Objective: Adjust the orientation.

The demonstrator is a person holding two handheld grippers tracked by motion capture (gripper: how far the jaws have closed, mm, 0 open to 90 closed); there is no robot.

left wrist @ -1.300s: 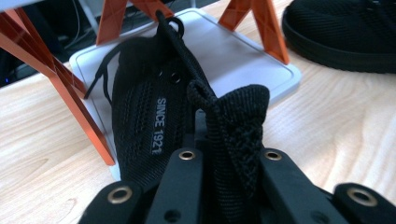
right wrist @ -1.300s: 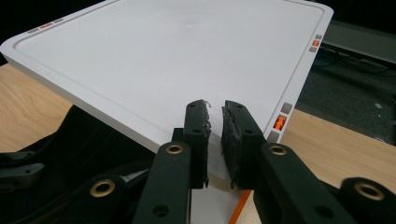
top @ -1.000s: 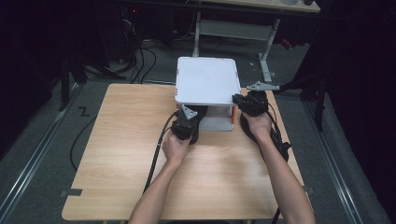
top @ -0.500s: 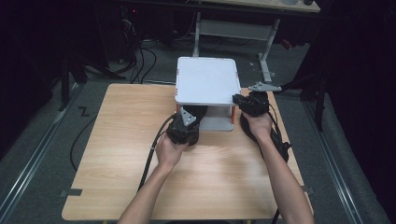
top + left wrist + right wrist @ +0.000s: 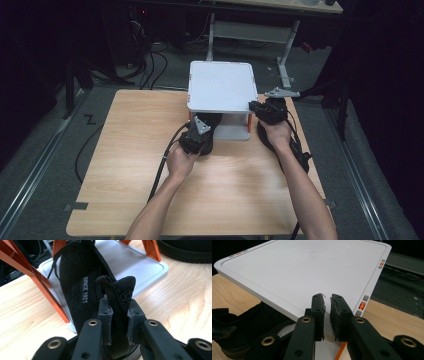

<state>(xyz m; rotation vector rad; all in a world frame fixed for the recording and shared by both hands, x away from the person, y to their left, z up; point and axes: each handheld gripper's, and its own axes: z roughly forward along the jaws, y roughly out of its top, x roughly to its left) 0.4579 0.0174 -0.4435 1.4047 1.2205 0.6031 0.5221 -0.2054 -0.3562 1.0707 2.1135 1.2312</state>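
- The lower shelf of the white rack [image 5: 221, 85] is blocked by a black shoe [image 5: 82, 290] between orange legs [image 5: 42, 287].
- Open tabletop [image 5: 130, 150] is left at the near and left sides.

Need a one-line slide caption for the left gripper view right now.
Left tongs pinch the heel tab of a black knit shoe lying on the white rack's lower shelf, between orange legs.

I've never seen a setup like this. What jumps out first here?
A black shoe lies on the lower shelf of a white two-tier rack with orange legs, at the far side of the wooden table. The left gripper has pinched the shoe's heel collar, while the right gripper rests nearly shut at the rack's top edge.
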